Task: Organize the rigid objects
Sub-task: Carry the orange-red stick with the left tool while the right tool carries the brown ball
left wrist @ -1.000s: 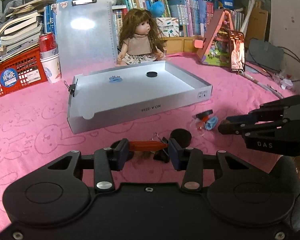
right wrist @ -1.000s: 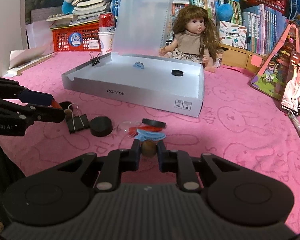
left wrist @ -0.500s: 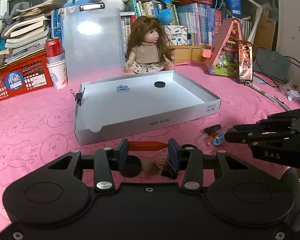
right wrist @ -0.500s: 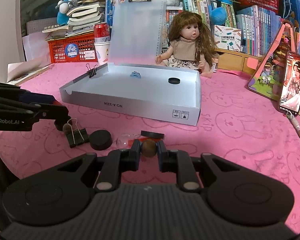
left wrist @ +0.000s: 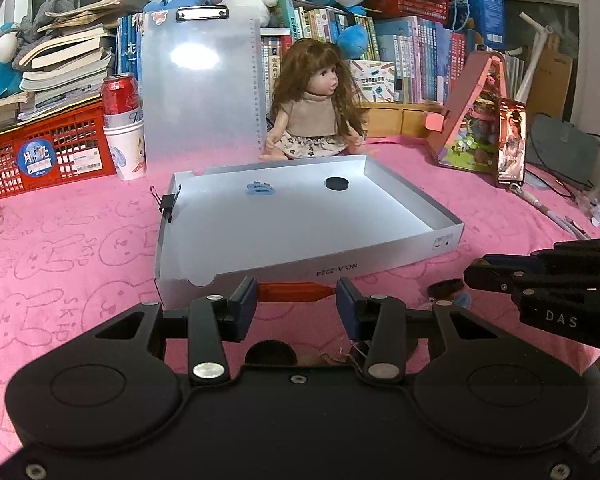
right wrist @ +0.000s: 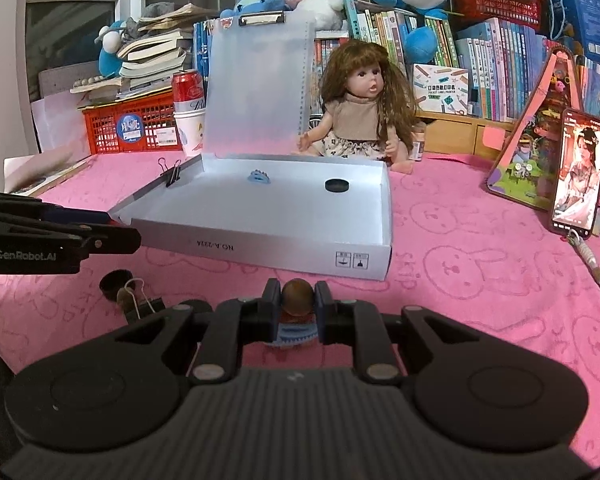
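Two grippers work over a pink cloth [left wrist: 80, 248] printed with rabbit outlines. Nearest, the left gripper [left wrist: 296, 300] is clamped endwise on a flat orange strip [left wrist: 296, 291], smooth and narrow, held crosswise between its blue pads just short of the box front. The right gripper [right wrist: 297, 304] is clamped tight on a small round brown ball [right wrist: 297, 295]; a blue toothed piece [right wrist: 296, 334] lies on the cloth directly beneath its fingers. Loose items lie on the cloth by the grippers: a black disc [right wrist: 114, 283], a black binder clip [right wrist: 142, 306] with wire handles, another black disc [left wrist: 444, 289].

Beyond stands a shallow white cardboard box [left wrist: 260, 272], rectangular, its translucent lid [left wrist: 202, 92] raised upright at the back. Inside, well apart, lie a blue toothed ring [left wrist: 261, 189] and a black round puck [left wrist: 337, 184]. A second binder clip [left wrist: 166, 204] grips the box's left wall.

Farther back sit a long-haired doll [left wrist: 320, 116], a red can [left wrist: 120, 98] standing in a paper cup [left wrist: 126, 152], a red mesh crate [left wrist: 40, 148], a phone [right wrist: 576, 172] propped upright, and shelves of books with plush toys.
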`<state>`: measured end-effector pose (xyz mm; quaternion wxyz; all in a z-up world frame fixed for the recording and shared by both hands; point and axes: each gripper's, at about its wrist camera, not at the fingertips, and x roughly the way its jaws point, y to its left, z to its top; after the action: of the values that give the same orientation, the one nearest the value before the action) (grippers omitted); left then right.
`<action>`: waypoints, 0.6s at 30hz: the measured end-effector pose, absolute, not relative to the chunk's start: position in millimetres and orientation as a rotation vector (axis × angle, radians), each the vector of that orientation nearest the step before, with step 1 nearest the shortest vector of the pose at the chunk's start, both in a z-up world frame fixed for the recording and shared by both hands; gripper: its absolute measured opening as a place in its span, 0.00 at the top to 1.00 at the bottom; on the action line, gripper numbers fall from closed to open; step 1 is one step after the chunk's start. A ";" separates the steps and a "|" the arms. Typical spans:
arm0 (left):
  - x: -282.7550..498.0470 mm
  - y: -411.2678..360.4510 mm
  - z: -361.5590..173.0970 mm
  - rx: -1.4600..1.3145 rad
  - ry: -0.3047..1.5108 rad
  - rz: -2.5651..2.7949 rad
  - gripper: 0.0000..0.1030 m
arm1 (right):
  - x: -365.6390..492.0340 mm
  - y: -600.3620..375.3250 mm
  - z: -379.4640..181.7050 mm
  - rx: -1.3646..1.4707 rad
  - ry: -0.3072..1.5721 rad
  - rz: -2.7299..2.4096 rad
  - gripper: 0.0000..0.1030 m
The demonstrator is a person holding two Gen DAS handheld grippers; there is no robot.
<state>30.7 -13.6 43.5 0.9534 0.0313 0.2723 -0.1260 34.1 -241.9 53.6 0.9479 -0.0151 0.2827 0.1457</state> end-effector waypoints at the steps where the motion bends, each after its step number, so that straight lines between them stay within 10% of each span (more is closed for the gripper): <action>1: 32.4 -13.6 43.5 0.060 0.554 -0.253 0.60 | 35.3 -241.7 54.3 -0.028 0.574 0.295 0.79; 18: 49.5 -15.3 45.4 0.033 0.548 -0.220 0.60 | 55.9 -234.8 61.6 -0.002 0.566 0.276 0.79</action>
<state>49.5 -15.3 45.4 0.9565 0.0165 0.2702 -0.1084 55.9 -234.8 61.6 0.9509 -0.0011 0.2781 0.1359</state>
